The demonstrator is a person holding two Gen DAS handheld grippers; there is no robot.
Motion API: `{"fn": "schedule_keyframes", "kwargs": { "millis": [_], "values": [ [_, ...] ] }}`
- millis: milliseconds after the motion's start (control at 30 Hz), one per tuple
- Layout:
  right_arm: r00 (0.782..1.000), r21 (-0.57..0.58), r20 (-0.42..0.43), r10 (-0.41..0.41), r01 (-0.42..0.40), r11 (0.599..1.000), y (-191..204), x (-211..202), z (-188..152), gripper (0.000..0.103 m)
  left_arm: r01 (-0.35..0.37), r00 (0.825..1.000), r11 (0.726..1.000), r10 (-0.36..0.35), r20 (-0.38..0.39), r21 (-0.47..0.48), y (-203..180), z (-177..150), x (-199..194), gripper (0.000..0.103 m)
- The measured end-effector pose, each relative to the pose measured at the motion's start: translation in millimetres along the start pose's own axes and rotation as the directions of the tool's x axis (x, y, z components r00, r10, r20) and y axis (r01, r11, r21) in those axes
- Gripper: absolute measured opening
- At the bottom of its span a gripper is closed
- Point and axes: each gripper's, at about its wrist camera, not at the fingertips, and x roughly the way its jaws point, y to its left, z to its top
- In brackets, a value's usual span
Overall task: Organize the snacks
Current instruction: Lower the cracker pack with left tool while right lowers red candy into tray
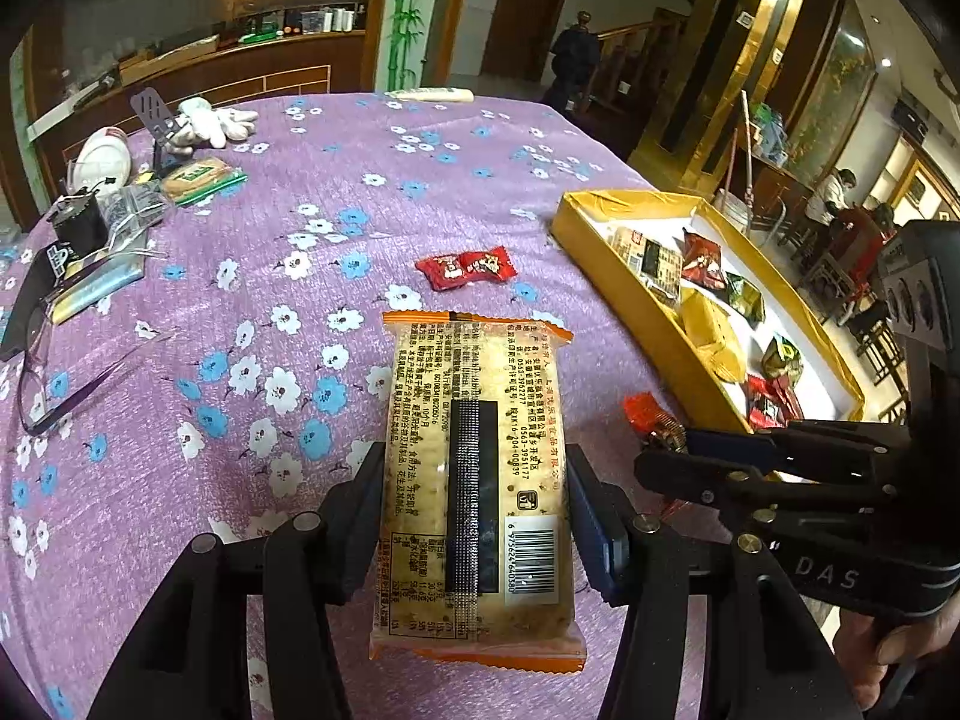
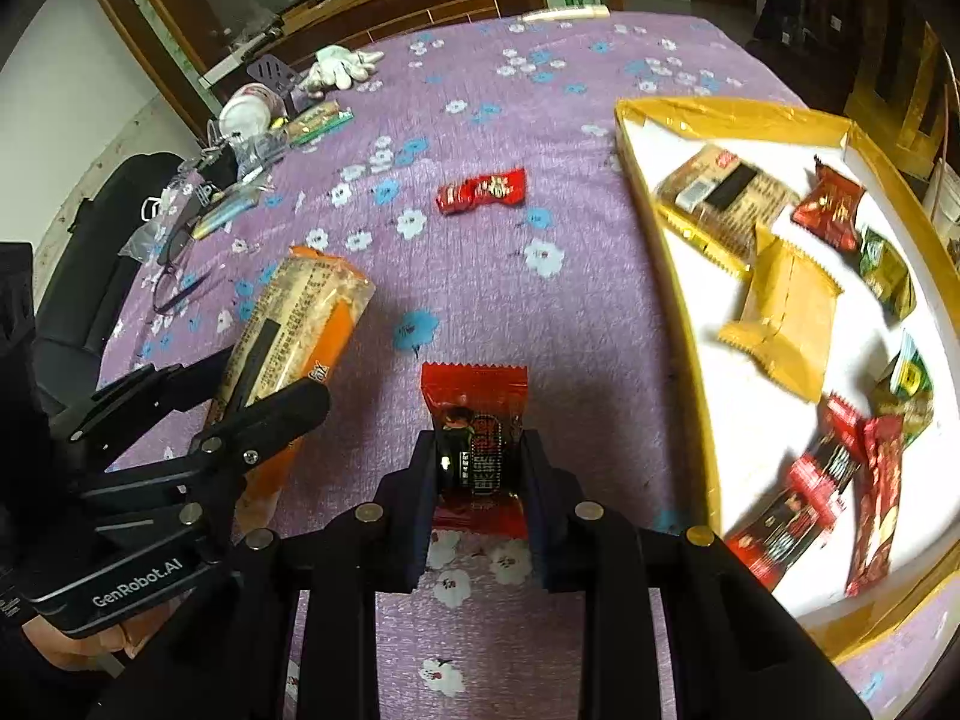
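Note:
My left gripper (image 1: 477, 498) is shut on a long orange-edged cracker pack (image 1: 474, 480), held lengthwise above the purple flowered cloth; the same cracker pack (image 2: 288, 324) shows at the left of the right wrist view. My right gripper (image 2: 480, 468) is shut on a small red candy packet (image 2: 477, 420), and that right gripper (image 1: 666, 438) appears at the right of the left wrist view with the packet's red tip (image 1: 641, 408) showing. A pair of red candies (image 1: 467, 267) (image 2: 482, 190) lies on the cloth. The yellow box (image 1: 630, 294) (image 2: 690, 330) on the right holds several snacks.
Glasses (image 1: 66, 378), a black clip, white cups (image 1: 105, 159), a green-labelled snack (image 1: 198, 177) and white gloves (image 1: 213, 120) crowd the table's far left. The table edge falls off behind the yellow box. People sit in the background at right.

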Motion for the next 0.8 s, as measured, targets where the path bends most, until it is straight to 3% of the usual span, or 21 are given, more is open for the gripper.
{"fn": "schedule_keyframes", "kwargs": {
  "millis": [400, 800],
  "values": [
    [0.996, 0.011, 0.064, 0.065, -0.065, 0.998, -45.2, -32.4, 8.9, 0.025, -0.046, 0.999, 0.999, 0.046, 0.02, 0.006, -43.3, 10.4, -1.4, 0.059],
    [0.989, 0.131, 0.122, 0.084, -0.1, 0.986, -114.9, -55.2, 8.4, 0.025, -0.043, 0.999, 0.994, 0.042, 0.014, 0.096, -96.5, 30.2, 12.2, 0.058]
  ]
}}
